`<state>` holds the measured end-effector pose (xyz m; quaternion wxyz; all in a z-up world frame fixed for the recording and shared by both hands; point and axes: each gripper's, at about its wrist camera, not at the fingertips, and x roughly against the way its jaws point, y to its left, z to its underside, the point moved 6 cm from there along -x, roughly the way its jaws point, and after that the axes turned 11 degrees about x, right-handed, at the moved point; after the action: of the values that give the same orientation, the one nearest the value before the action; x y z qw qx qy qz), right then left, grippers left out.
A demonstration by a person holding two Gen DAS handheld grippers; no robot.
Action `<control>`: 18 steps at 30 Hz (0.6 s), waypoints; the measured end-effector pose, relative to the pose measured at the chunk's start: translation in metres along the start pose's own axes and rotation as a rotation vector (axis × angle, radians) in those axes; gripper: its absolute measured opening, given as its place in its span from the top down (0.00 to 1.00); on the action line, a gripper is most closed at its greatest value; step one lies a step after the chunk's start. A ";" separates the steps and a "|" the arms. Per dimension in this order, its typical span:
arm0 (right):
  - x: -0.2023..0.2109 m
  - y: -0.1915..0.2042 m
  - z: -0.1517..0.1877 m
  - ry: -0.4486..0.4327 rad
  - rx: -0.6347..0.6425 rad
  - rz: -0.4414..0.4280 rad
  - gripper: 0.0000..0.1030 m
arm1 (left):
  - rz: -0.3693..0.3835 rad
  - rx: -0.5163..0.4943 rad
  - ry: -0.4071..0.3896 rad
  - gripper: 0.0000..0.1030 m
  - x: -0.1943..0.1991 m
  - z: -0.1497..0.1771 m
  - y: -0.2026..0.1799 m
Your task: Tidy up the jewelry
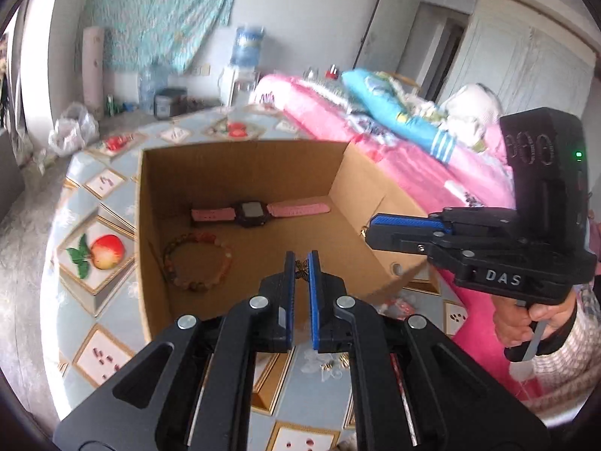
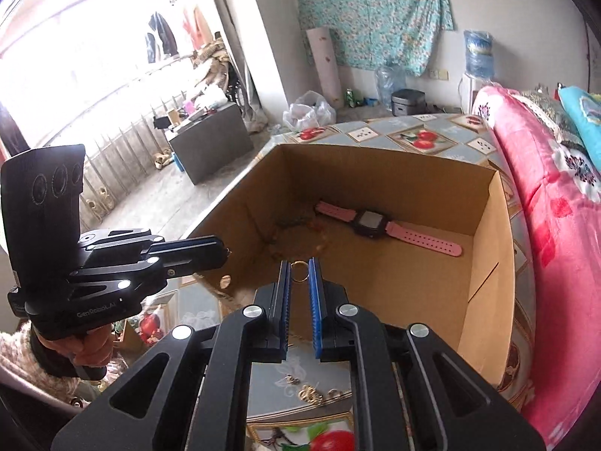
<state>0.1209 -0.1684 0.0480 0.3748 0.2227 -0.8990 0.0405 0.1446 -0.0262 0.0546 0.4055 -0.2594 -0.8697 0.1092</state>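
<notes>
- where the table [image 1: 112, 195] shows around the box, it wears a pale blue cloth printed with framed fruit pictures, among them a red apple with green leaves [image 1: 101, 253].
- an open cardboard box [image 1: 150, 263] stands on that cloth, hard against a bed spread with a bright pink flowered blanket [image 2: 544, 225].
- in the box lie a watch with a dark face and pink strap [image 1: 259, 212], near the far wall, and a beaded bracelet [image 1: 197, 263] nearer the left wall, apart from the watch.
- the left gripper [image 1: 301, 263] is held over the box's near side, its blue pads clamped on a small dark-gold ornament [image 1: 301, 270], too small to tell its kind.
- the right gripper [image 2: 299, 272] is likewise above the box's near edge, its pads closed on a thin gold ring [image 2: 299, 272].
- each hand shows in the other's camera: the right hand [image 1: 526, 323] wrapped round its handle beside the bed, the left hand [image 2: 90, 349] with a knitted sleeve at its wrist.
- a few more small gold pieces [image 2: 310, 394] lie loose on the cloth on the near side of the box.
- on the bed lie a blue pillow [image 1: 398, 112] and crumpled bedding.
- the far wall carries a hanging teal flowered cloth [image 2: 375, 11]; below it stand a water dispenser with a blue bottle [image 1: 246, 49], a rolled pink mat [image 2: 325, 67] leaning upright, a spare water jug, a dark pot and a white plastic bag [image 2: 308, 112] on the floor.
- to the left is a bright barred window [image 2: 94, 94] with clothes hung by it, and a grey cabinet [image 2: 210, 139] cluttered on top.
</notes>
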 end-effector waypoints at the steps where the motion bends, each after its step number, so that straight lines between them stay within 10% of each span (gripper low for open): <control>1: -0.009 -0.010 -0.003 0.024 -0.019 0.002 0.91 | 0.005 0.011 0.023 0.94 -0.009 -0.005 0.000; 9: -0.042 -0.059 -0.013 0.098 -0.088 0.027 0.89 | -0.016 0.114 0.151 0.87 -0.075 -0.024 0.009; 18: -0.011 -0.083 -0.008 0.004 -0.166 0.022 0.88 | -0.005 0.160 0.062 0.87 -0.057 -0.027 0.025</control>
<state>0.1688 -0.2364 0.0384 0.3935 0.1809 -0.9008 -0.0297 0.2048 -0.0363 0.0254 0.4521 -0.2274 -0.8457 0.1694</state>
